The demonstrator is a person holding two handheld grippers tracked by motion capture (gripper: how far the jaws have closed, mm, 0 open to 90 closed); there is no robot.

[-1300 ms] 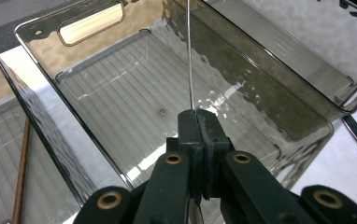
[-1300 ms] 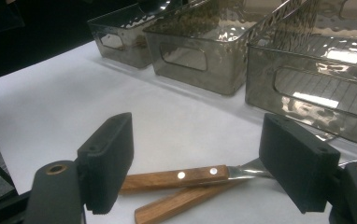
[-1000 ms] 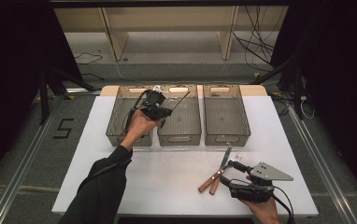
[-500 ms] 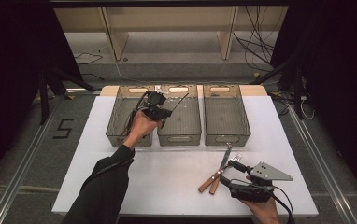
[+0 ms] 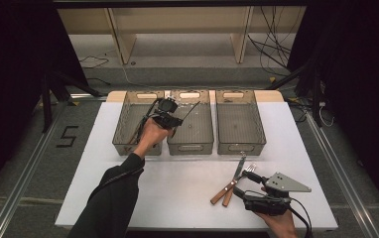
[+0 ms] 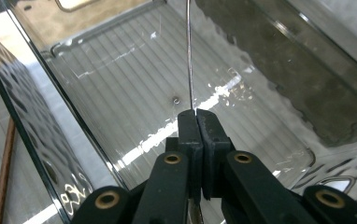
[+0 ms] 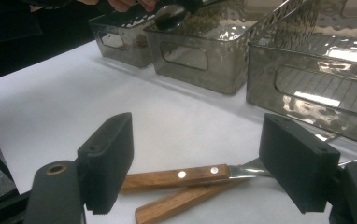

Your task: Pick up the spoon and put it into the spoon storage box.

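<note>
My left gripper (image 5: 174, 120) hangs over the middle smoky plastic bin (image 5: 190, 147), shut on a metal spoon (image 5: 192, 110). In the left gripper view the jaws (image 6: 197, 112) meet on the spoon's thin handle (image 6: 189, 56), which points away over the ribbed bin floor (image 6: 120, 93). The spoon's bowl (image 7: 169, 17) appears under that hand in the right gripper view. My right gripper (image 5: 247, 184) rests low at the table's front right, open (image 7: 197, 128), just behind a wooden-handled knife (image 7: 176, 176) and a second wooden handle (image 7: 176, 203), a fork's (image 5: 249, 169).
Three bins stand in a row at the back of the white table (image 5: 177, 193): a left bin (image 5: 128, 144) holding a brown-handled utensil, the middle one, and a right bin (image 5: 240, 146). Black curtains flank both sides.
</note>
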